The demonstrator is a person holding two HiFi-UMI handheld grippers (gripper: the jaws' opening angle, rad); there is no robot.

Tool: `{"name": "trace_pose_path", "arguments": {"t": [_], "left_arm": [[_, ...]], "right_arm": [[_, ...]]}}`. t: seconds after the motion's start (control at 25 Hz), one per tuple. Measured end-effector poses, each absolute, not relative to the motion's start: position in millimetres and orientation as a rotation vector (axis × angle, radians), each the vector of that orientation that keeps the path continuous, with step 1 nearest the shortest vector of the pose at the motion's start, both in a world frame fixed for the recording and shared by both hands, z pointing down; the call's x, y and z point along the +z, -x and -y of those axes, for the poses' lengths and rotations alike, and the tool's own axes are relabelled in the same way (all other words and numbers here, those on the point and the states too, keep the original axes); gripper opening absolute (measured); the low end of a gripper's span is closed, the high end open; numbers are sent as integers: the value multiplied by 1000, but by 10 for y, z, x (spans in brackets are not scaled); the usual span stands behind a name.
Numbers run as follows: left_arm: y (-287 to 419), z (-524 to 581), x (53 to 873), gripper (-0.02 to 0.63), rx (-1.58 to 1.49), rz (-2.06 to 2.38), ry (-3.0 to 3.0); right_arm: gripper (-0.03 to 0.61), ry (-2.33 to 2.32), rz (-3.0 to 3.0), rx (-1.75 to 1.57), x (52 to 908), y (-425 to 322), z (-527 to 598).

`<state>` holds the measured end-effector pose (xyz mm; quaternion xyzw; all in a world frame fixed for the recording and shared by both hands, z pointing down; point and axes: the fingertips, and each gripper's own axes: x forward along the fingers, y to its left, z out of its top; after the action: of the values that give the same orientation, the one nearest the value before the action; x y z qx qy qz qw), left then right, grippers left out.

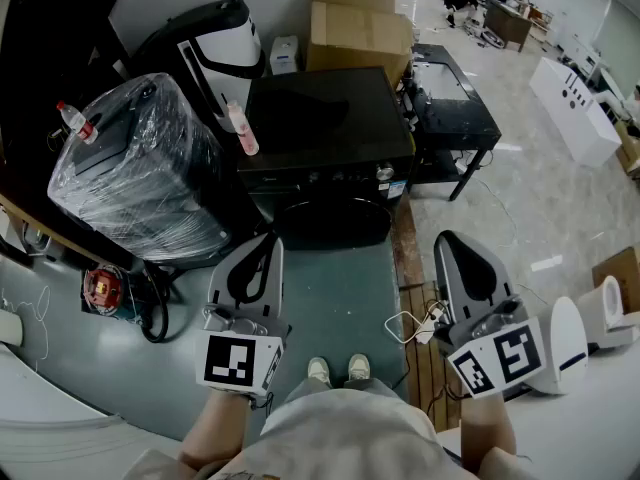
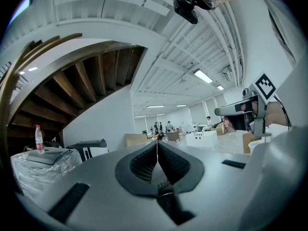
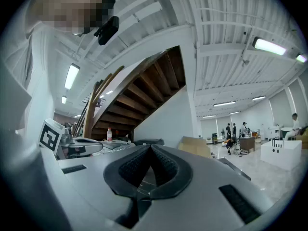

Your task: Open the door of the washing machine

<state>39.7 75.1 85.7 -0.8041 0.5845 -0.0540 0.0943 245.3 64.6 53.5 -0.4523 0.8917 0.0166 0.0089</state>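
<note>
Pale garment (image 1: 350, 433) of the person at 6 o'clock in the head view, with two light shoes (image 1: 337, 370) just beyond it on a grey-green floor mat (image 1: 340, 288). Left tongs (image 1: 268, 240): held at 7 o'clock, level, pointing toward 12; jaws clenched tip to tip, nothing between them. Right tongs (image 1: 450, 238): held at 5 o'clock, level, likewise pointing toward 12; jaws clenched, empty. Both tongs are apart from every item listed. Washing machine (image 1: 325, 118): black, front-loading, at 12 o'clock from the shoes, at the far end of the mat. Door (image 1: 333, 220): round, dark, on the machine's front face, flush and closed, between the two tong tips and beyond them. Pink bottle (image 1: 243, 131): at the machine's 9 o'clock edge. Plastic-wrapped dark bulk (image 1: 135, 173): at 10 o'clock, just beside the machine, with a red-capped clear bottle (image 1: 75, 120) lying on top. White-and-black appliance (image 1: 215, 43): at 11 o'clock, behind the wrapped bulk. Cardboard boxes (image 1: 355, 23): stacked at 12 o'clock, behind the machine. Black table (image 1: 455, 118): at 1 o'clock, just beside the machine. White cable (image 1: 420, 323): on the floor at 4 o'clock from the mat, near the right tongs.
</note>
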Motion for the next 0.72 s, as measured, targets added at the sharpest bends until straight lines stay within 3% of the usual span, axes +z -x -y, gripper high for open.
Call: {"name": "trace_pose_path", "arguments": {"t": [0.72], "left_arm": [[-129,-651,941,23,-180,-1683,2424]], "right_arm": [[23,1382,-2832,56,589,-2084,-653]]}}
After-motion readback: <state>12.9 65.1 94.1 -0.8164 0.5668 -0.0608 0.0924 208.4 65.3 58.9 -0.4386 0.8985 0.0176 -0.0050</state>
